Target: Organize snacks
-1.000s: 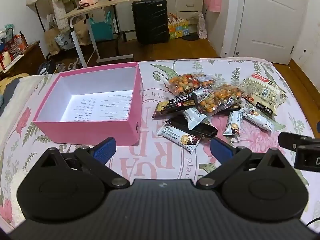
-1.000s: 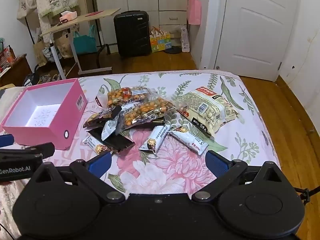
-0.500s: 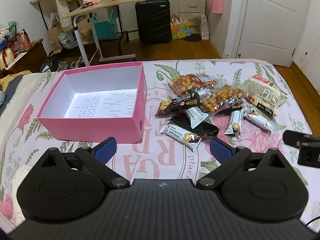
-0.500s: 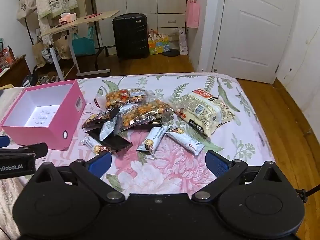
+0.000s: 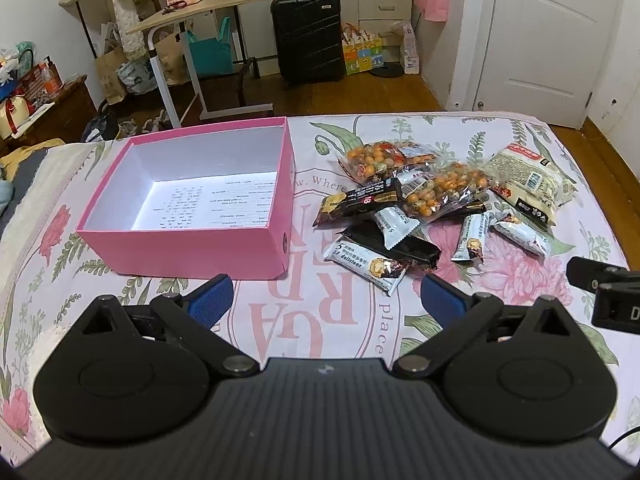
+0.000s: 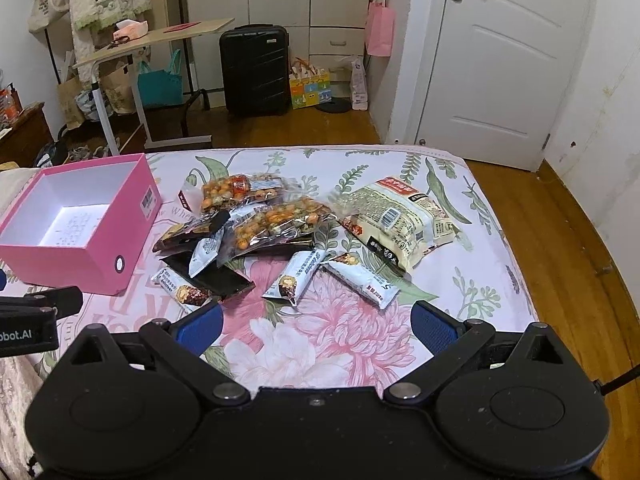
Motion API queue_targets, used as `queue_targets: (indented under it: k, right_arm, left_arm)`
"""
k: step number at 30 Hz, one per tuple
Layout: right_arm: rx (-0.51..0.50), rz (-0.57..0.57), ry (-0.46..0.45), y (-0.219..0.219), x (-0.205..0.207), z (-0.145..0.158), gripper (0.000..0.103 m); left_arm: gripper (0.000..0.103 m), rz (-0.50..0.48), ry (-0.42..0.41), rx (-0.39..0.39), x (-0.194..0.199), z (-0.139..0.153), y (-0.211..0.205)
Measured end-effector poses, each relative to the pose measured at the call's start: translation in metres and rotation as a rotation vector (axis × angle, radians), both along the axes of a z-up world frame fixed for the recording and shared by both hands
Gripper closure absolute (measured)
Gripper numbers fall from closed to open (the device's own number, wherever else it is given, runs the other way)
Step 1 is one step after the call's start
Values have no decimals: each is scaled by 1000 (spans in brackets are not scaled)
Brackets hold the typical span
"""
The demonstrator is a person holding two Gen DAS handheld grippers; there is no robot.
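Note:
An open pink box (image 5: 192,258) (image 6: 72,258) with a white inside sits on the floral bed sheet (image 5: 312,320), holding no snacks. Right of it lies a heap of snacks: two clear bags of orange nuts (image 5: 444,192) (image 6: 276,224), a large pale bag (image 5: 528,182) (image 6: 396,220), black wrappers (image 5: 360,200) and several small white bars (image 5: 368,266) (image 6: 296,276). My left gripper (image 5: 326,300) hangs open, near the box's front corner and short of the heap. My right gripper (image 6: 316,324) is open too, just in front of the white bars. Neither holds anything.
The bed's far edge meets a wooden floor (image 6: 572,240). Beyond stand a black suitcase (image 5: 308,36), a rolling side table (image 5: 208,4) and a white door (image 6: 500,60). The other gripper's body shows at the frame edge (image 5: 608,292) (image 6: 28,320).
Both views have pulled back and risen slightly; the box and snacks sit a little farther off. Both grippers stay open and nothing on the bed has moved.

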State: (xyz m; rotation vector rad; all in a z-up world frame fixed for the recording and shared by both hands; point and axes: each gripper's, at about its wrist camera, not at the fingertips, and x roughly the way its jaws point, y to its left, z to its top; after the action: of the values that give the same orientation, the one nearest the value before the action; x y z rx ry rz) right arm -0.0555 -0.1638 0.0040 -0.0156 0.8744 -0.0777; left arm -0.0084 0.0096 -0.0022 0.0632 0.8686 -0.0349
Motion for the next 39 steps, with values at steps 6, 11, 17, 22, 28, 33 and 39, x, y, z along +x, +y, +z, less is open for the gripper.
queue_targets:
  k: [6, 11, 17, 22, 28, 33, 39]
  right_arm:
    - [-5, 5, 3, 2, 0, -1, 2]
    - [-5, 4, 6, 2, 0, -1, 2]
    - [-5, -7, 22, -3, 2, -7, 2]
    - [-4, -22, 24, -7, 2, -8, 2]
    - [-12, -20, 19, -7, 0, -6, 2]
    - [-14, -13, 18, -6, -1, -6, 2]
    - [-14, -13, 18, -5, -1, -6, 1]
  left_arm:
    - [1, 7, 3, 0, 2, 0, 0]
    - [1, 8, 8, 0, 2, 0, 2]
    - [1, -2, 14, -12, 0, 0, 2]
    - [1, -20, 27, -31, -2, 0, 2]
    - [1, -19, 29, -34, -4, 0, 3]
    - [1, -21, 28, -33, -4, 0, 3]
    - [1, -23, 34, -34, -5, -1, 0]
